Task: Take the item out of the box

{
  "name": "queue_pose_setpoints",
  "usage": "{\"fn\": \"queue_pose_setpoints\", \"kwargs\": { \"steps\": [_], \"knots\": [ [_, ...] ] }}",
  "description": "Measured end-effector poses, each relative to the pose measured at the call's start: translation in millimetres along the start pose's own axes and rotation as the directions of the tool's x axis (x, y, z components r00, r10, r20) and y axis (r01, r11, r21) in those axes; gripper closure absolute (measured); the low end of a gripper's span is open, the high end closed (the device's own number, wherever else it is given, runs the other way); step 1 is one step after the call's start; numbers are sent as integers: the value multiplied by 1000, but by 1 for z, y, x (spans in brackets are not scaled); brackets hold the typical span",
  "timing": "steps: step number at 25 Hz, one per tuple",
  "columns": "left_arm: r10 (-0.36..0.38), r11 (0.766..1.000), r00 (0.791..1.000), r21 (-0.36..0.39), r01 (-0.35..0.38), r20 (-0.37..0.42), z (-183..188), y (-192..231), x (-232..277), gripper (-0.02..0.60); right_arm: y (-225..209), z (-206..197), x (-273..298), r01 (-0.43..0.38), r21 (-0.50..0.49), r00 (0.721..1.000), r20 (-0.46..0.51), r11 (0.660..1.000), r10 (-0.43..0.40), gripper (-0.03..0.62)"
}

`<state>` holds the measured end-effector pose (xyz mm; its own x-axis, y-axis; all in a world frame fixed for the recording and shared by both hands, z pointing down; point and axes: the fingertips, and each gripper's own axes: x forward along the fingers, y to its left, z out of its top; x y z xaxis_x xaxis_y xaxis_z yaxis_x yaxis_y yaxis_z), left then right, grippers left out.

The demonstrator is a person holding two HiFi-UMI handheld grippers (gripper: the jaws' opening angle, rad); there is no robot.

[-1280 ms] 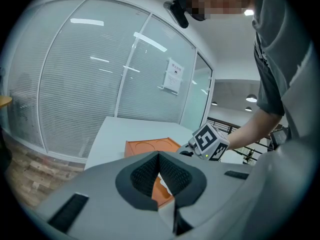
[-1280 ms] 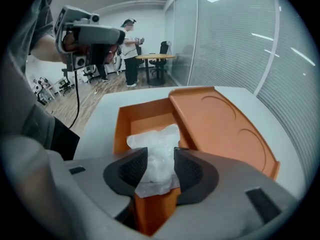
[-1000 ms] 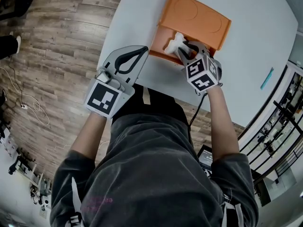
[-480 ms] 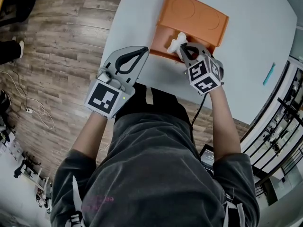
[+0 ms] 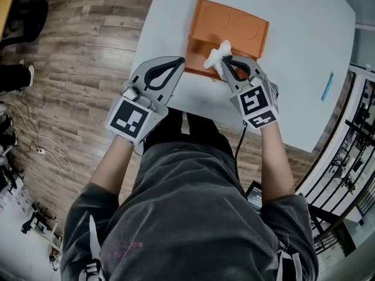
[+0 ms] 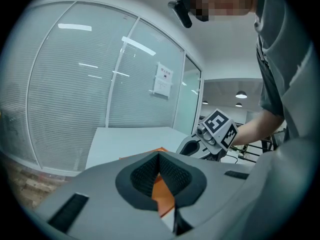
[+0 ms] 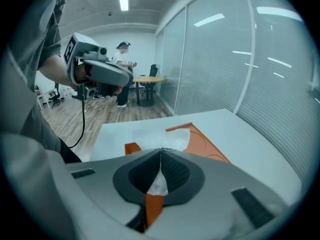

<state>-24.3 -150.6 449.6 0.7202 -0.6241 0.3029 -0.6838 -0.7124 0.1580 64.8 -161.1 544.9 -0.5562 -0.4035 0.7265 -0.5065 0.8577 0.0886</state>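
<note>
An orange box (image 5: 234, 25) lies open on the white table (image 5: 304, 51). At the box's near edge a white, plastic-wrapped item (image 5: 215, 56) sticks up, and my right gripper (image 5: 224, 60) is shut on it. In the right gripper view, translucent wrapping (image 7: 160, 134) bunches out beyond the closed jaws (image 7: 161, 151), with the box (image 7: 210, 146) behind it. My left gripper (image 5: 180, 60) hovers at the table's near left edge, shut and holding nothing. In the left gripper view its tips (image 6: 159, 156) meet in front of the box (image 6: 162, 196).
A thin blue object (image 5: 327, 86) lies on the table's right side. Wooden floor (image 5: 82, 69) runs along the left. Glass partition walls (image 6: 125, 84) stand beyond the table. A person (image 7: 122, 59) stands by a far desk.
My right gripper has shut on the white item and holds it at the box's near edge. The left gripper has barely moved.
</note>
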Motion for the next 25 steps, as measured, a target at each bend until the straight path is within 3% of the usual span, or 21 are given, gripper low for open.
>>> {"fn": "queue_pose_setpoints", "kwargs": {
  "steps": [7,15,25],
  "knots": [
    [-26,997,998,68,22,54,44,5,0,580,-27,61,-50,114,31,983,140,993,-118,585],
    [-49,991,993,132,35,105,81,-1,4,580,-44,94,-103,192,103,940,266,976,-213,586],
    [-86,982,982,182,55,170,142,-4,6,580,-67,151,-157,262,122,878,381,957,-289,586]
  ]
}}
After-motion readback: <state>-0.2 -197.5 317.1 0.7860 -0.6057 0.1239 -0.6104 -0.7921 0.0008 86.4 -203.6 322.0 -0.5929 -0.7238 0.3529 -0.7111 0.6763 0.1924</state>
